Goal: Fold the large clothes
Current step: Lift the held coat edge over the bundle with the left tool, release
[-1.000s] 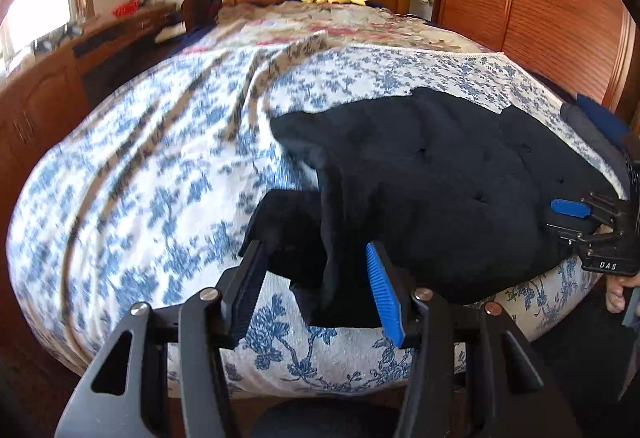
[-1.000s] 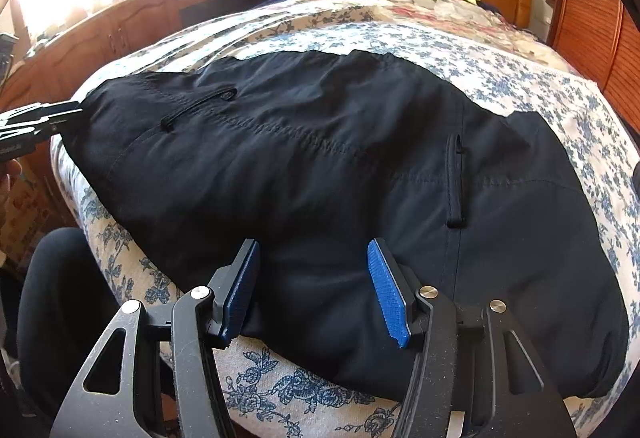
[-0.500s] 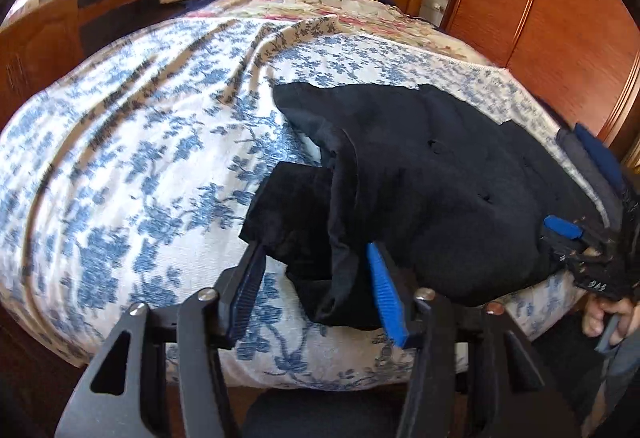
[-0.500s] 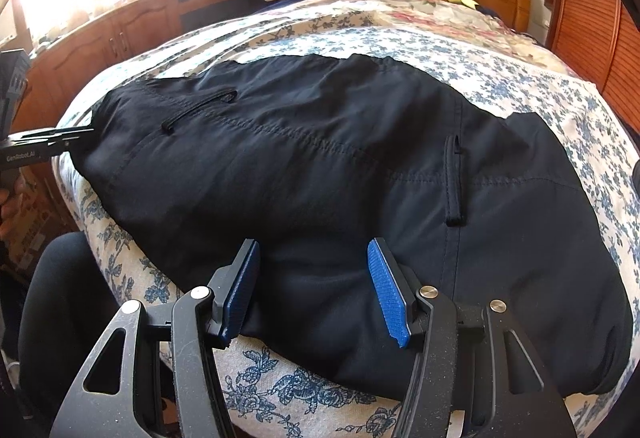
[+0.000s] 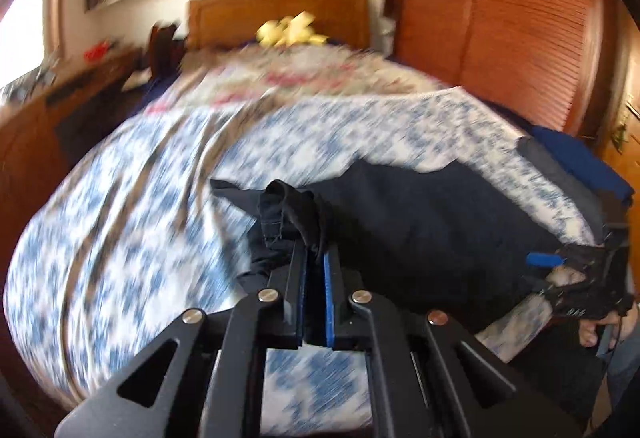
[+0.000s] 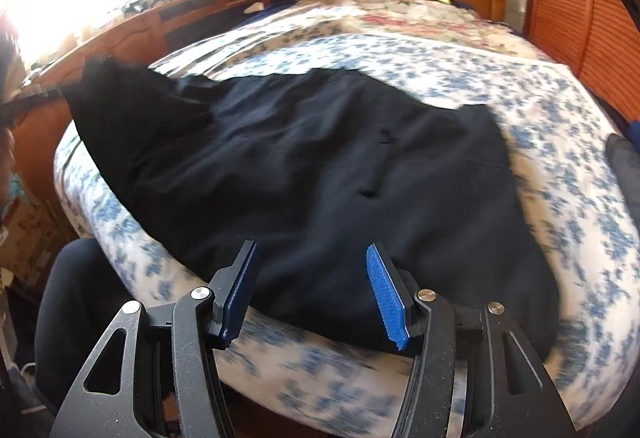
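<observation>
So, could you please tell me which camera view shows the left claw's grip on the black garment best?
The left wrist view: the left claw is shut on a bunched corner of the black garment, close up. The right wrist view shows only that corner lifted at its far left edge, the claw itself barely visible.

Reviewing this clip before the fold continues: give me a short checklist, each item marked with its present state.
1. Left gripper shut on the black fabric garment: ok; jaws just closed, cloth bunched between them.
2. Right gripper pinching the hem: not ok; jaws apart, pads not pressing.
3. Gripped corner lifted off the blue floral bedspread: ok.
4. Fold path on the bedspread free: ok.
5. Garment layers aligned: cannot tell.
</observation>
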The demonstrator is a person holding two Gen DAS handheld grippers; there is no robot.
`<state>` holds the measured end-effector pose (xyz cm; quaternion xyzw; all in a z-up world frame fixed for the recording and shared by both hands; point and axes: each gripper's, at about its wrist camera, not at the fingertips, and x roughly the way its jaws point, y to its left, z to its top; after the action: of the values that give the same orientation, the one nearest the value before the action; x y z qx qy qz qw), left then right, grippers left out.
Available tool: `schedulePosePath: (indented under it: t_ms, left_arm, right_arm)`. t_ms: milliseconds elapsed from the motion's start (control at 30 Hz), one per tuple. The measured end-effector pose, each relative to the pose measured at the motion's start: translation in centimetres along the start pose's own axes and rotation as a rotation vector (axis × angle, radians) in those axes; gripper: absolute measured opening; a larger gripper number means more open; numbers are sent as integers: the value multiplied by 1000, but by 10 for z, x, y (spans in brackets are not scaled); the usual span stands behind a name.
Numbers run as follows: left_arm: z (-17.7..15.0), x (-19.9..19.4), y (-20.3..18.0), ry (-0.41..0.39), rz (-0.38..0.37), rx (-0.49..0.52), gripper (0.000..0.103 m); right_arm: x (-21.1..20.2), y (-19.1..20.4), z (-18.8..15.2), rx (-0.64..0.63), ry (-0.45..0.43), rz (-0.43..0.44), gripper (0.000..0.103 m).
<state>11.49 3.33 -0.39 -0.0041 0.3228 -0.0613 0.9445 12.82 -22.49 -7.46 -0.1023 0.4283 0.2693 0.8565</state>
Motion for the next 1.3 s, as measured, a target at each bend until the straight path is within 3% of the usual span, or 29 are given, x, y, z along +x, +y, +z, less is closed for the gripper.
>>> schedulePosePath:
  t_ms: [267,400,600,767,1033,1100,1167,1300]
  left_arm:
    - [59,27,-115,-49,-124,218,2]
    - [63,53,-171,-32,-190,290,1]
    - [48,88,-217,24,-300,288,1]
    - [34,114,-230,75,-287,252,2]
    - [39,103,-221,60,-233,234,7]
    - [43,95,-216,42,-224,220,10]
    - [49,81,-207,16,-242,211,21]
    - [65,53,-185,-22,-249,196,29]
  right_arm:
    - [-38,-58,-16,83,-48,-62,53]
    - [-55,-81,-32,117,-54,-91,53]
    - [-73,-102,-52,122,-25,-131,51]
    - [-94,-117,-60,134,-39,-147,51]
    - [-100,-122,-54,155,-70,-127,51]
    - [-97,-121,-48,150,-72,-127,51]
    - [-93,-120,-42,156,-75,-119,51]
    - [-88,-117,-24,160,-87,-98,51]
